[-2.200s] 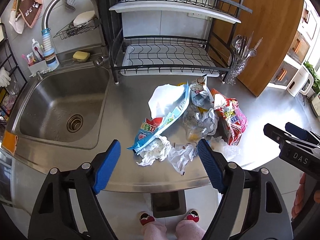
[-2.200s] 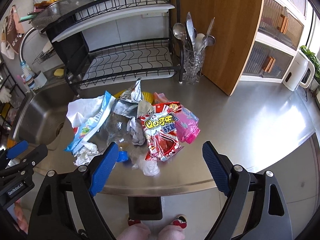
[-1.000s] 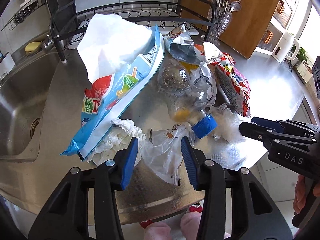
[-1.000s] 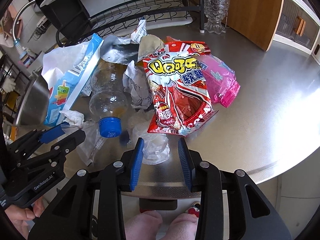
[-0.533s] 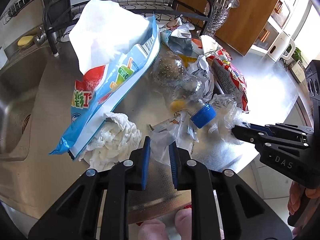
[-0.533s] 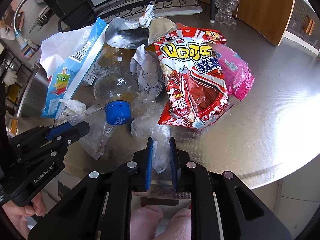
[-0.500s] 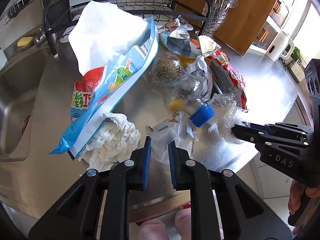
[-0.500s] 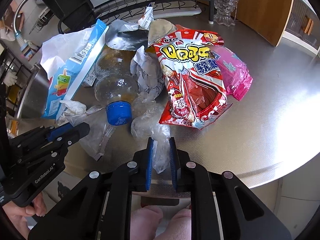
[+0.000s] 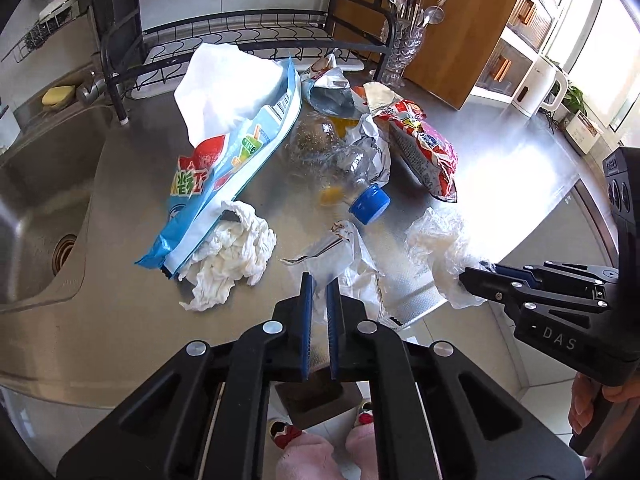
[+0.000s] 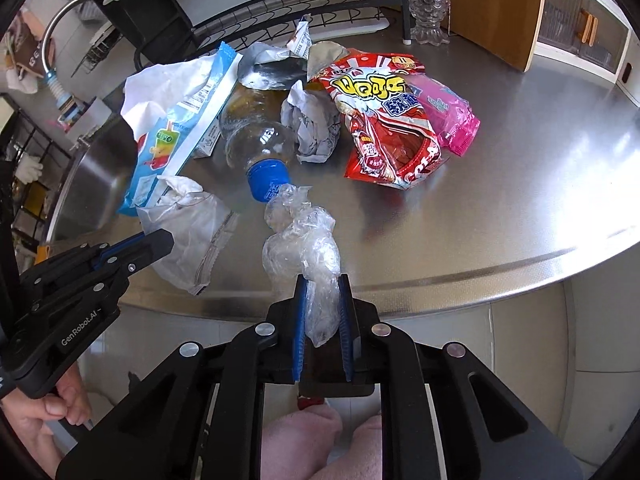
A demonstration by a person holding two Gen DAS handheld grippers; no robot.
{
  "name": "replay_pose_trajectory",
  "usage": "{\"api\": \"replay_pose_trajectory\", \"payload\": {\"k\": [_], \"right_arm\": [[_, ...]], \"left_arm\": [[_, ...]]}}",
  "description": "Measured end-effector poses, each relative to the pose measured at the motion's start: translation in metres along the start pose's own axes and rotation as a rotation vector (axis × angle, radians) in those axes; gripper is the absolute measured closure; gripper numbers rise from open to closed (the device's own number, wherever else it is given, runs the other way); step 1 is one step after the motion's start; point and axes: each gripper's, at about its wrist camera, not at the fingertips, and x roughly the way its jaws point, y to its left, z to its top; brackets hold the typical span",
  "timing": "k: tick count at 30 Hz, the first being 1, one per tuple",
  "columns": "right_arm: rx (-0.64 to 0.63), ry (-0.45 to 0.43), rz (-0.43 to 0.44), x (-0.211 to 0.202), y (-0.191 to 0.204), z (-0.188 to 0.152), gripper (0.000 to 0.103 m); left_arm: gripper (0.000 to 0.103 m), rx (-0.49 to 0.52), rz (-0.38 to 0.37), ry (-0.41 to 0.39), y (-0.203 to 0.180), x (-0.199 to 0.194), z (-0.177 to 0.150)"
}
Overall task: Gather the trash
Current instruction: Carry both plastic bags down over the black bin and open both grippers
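Note:
A heap of trash lies on the steel counter (image 9: 500, 184). My left gripper (image 9: 319, 284) is shut on a clear plastic wrapper (image 9: 340, 264) at the counter's front edge; it also shows in the right wrist view (image 10: 188, 232). My right gripper (image 10: 322, 292) is shut on a crumpled clear plastic film (image 10: 304, 248), lifted off the counter; the film also shows in the left wrist view (image 9: 444, 252). Behind lie a white tissue (image 9: 232, 256), a blue ice-pop bag (image 9: 232, 152), a clear bottle with a blue cap (image 9: 370, 203), a red snack bag (image 10: 384, 128) and a pink packet (image 10: 444, 112).
A sink (image 9: 36, 200) lies to the left. A black dish rack (image 9: 240, 40) stands at the back, with a glass cutlery holder (image 9: 404, 48) and a wooden board (image 9: 452, 20) beside it. A dark bin (image 9: 316, 400) sits on the floor below the counter edge.
Both grippers have closed from wide open, the left on the clear wrapper and the right on the plastic film. Both have pulled back toward the counter's front edge with their pieces.

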Motion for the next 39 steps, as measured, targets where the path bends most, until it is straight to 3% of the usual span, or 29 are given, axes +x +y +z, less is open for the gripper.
{"api": "replay_pose_trajectory", "payload": {"k": [10,15,23,31,34,39], "right_arm": [[-0.12,0.052,0.039,-0.023,-0.005,-0.048,0.087],[-0.149,0.095,0.056,-0.02,-0.018,-0.088,0.087],[-0.118,0.181,0.108,0.035,-0.034,-0.14,0.087],[-0.092,0.258,0.08,0.123,-0.036,-0.176,0.087],[-0.035,0.265,0.101,0.151,-0.038,-0.184,0.087],[-0.028,0.286,0.064,0.197,-0.036,-0.191,0.087]], "left_arm": [[0.098,-0.121,0.06,-0.001,-0.026,-0.037,-0.06],[0.098,-0.161,0.069,0.052,-0.044,-0.031,-0.103],[0.098,-0.228,0.053,0.173,-0.04,0.022,-0.163],[0.098,-0.291,-0.001,0.258,-0.009,0.1,-0.193],[0.098,-0.312,-0.007,0.306,0.001,0.133,-0.203],[0.098,-0.342,0.0,0.326,0.019,0.175,-0.212]]}}
